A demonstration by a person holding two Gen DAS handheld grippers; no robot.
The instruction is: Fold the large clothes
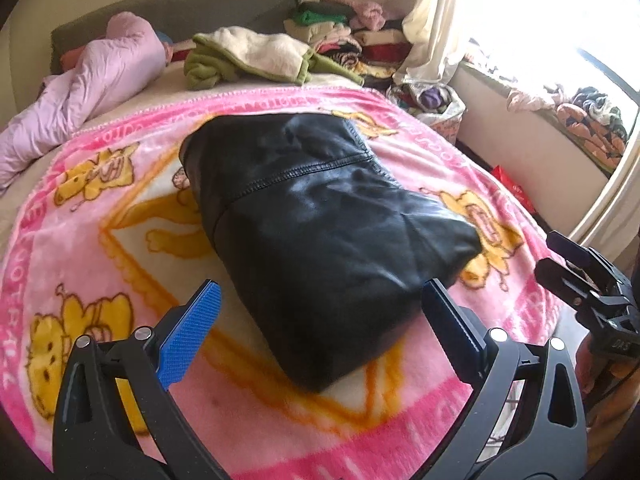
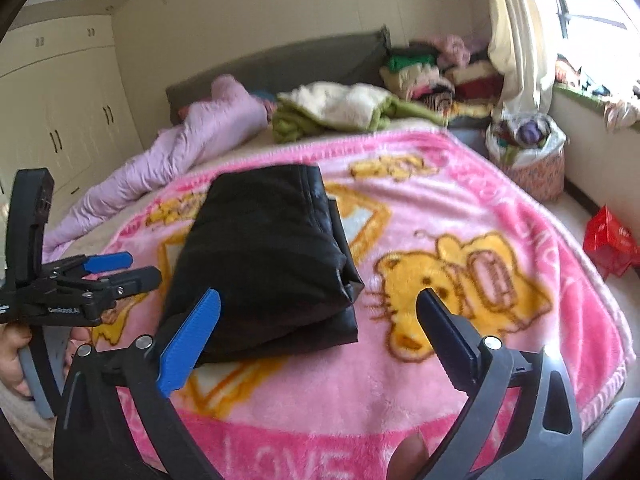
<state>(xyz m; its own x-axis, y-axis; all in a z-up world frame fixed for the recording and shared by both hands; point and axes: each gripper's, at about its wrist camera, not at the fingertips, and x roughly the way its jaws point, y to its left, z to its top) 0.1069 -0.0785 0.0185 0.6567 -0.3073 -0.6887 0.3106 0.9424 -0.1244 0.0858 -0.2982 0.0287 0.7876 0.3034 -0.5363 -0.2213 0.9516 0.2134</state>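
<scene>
Both the left gripper (image 1: 320,300) and right gripper (image 2: 318,316) gape, holding nothing – the slick folded black garment (image 1: 320,220) could slump open if nudged – its layers look loose

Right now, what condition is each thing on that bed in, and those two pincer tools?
Black garment: folded into a compact bundle, lying on the blanket.
Pink blanket: spread flat.
Green fleece: crumpled, unfolded.
Lilac quilt: bunched up.
Left gripper: open, empty.
Right gripper: open, empty.
</scene>
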